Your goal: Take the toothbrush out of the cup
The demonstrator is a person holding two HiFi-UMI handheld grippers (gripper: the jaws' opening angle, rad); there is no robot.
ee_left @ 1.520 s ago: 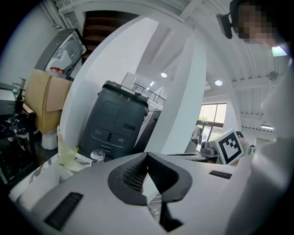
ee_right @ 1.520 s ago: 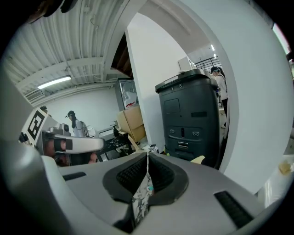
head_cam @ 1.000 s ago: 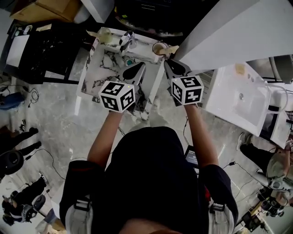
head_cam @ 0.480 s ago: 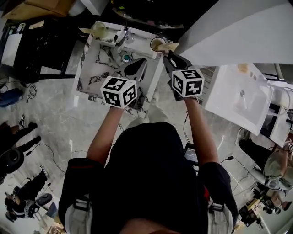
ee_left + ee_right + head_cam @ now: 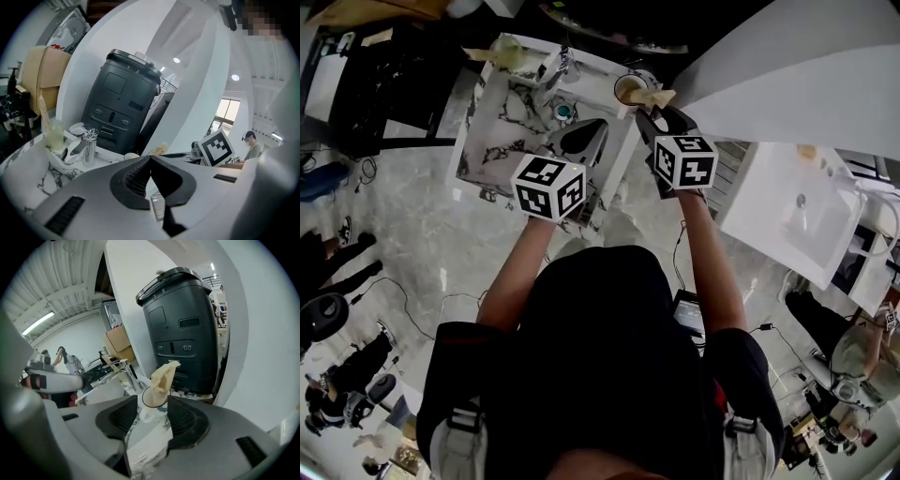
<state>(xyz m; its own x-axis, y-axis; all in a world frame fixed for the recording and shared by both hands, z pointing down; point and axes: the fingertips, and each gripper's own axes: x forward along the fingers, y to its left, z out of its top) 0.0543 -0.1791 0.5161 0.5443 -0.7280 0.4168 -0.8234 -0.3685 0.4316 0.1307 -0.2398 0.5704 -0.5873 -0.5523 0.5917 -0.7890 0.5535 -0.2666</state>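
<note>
My right gripper (image 5: 153,414) has just been spreading its jaws, nothing pinched; the toothbrush (image 5: 164,376) stands in the cup (image 5: 151,401) just beyond. Left gripper (image 5: 150,159) is pressed together (idle). Clipping the rim could topple the cup.

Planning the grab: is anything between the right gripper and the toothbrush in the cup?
Nothing visible. The right gripper, its fingers just opened and empty, points straight at the toothbrush standing in the cup, open air between.

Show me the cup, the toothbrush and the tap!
cup (image 5: 149,401), right gripper view, just inside its rim
toothbrush (image 5: 162,377), right gripper view, on its cream head
tap (image 5: 88,147), left gripper view, on its shiny body
</note>
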